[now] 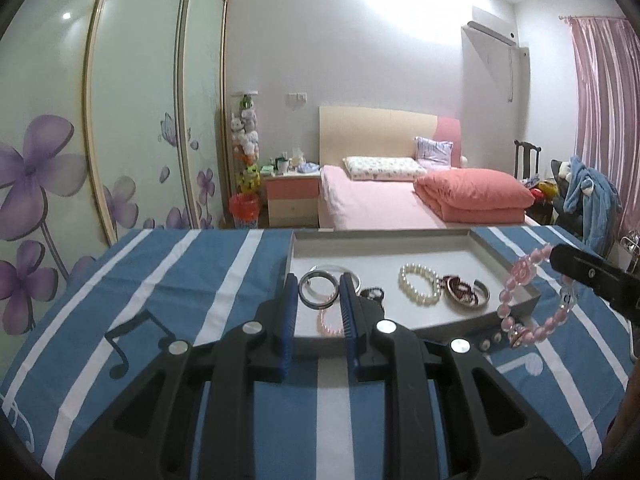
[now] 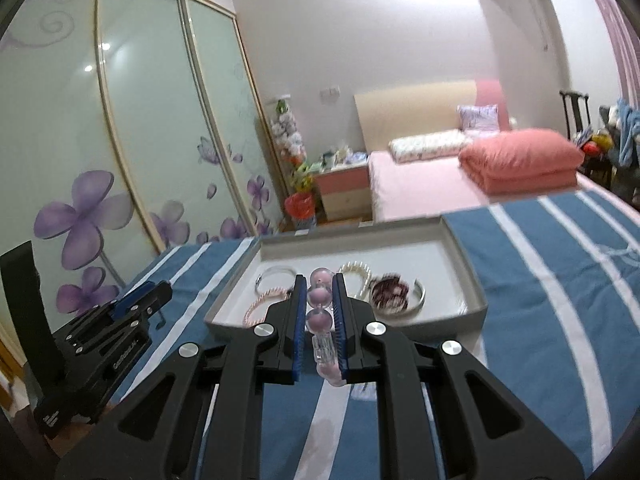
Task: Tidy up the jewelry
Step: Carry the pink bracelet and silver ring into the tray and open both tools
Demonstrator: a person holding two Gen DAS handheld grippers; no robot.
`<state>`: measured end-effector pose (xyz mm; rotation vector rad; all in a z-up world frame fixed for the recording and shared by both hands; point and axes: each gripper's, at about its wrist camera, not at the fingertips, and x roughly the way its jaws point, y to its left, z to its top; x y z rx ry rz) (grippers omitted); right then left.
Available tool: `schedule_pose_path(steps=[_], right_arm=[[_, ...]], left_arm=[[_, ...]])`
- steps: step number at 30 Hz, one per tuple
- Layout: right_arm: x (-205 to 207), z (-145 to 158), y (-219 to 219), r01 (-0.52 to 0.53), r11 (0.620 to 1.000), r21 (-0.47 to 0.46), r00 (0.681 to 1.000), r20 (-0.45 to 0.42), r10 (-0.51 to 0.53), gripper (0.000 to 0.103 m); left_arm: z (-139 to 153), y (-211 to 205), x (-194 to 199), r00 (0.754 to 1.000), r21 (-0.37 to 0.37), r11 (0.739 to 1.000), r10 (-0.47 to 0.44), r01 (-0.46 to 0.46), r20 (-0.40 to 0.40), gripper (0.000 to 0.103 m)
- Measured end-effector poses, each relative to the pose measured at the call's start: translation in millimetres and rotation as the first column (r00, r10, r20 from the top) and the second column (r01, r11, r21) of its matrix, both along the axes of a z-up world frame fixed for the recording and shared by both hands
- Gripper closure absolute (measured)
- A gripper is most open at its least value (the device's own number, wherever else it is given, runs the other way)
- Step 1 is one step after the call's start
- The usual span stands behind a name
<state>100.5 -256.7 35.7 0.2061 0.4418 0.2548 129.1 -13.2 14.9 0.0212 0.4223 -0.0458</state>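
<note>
A grey tray [image 1: 384, 234] [image 2: 468, 276] lies on the striped cloth and holds a silver bangle [image 1: 316, 290] [image 2: 276, 272], a pearl bracelet [image 1: 418, 284] [image 2: 356, 272], a dark red cuff [image 1: 464, 292] [image 2: 394, 294] and a thin pink bracelet [image 1: 330, 322] [image 2: 262, 302]. My right gripper [image 2: 317, 280] [image 1: 557, 257] is shut on a bracelet of large pink beads [image 2: 320, 296] [image 1: 532, 300], which dangles above the tray's right front corner. My left gripper [image 1: 319, 284] [image 2: 160, 292] hovers at the tray's near left edge, its jaws slightly apart with nothing between them.
A blue and white striped cloth [image 1: 180, 280] with music notes covers the table. A dark studded strap [image 1: 492, 338] lies in front of the tray. Beyond the table stand a pink bed [image 1: 380, 204], a flowered wardrobe [image 1: 132, 120] and a chair piled with clothes [image 1: 588, 196].
</note>
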Motion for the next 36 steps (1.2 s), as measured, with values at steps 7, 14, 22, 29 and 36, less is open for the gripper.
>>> schedule_pose_path(steps=[7,14,22,29,36], right_arm=[[9,12,2,0.043,0.999,-0.027,0.996,0.076,-0.041,0.089],[23,13,1,0.07,0.997,-0.018,0.993,0.096,-0.068,0.089],[36,9,-2,0.082,0.996,-0.019,0.993,0.088,-0.08,0.089],[46,6,2,0.083,0.996,-0.026,0.994,0.073,-0.081,0.089],[68,-1,-1,0.087,0.996,-0.009,0.996,0.036,-0.087,0.089]], left_arm=[[10,-5,7,0.999,0.015,1.0,0.013,-0.014,0.05,0.082],[15,-12,18,0.997,0.028,0.999,0.031,-0.034,0.073,0.082],[15,-12,32,0.997,0.028,0.999,0.044,-0.046,0.064,0.082],[10,-14,41,0.998,0.032,0.999,0.04,-0.042,0.05,0.082],[6,-17,58,0.999,0.02,0.999,0.024,-0.025,0.024,0.082]])
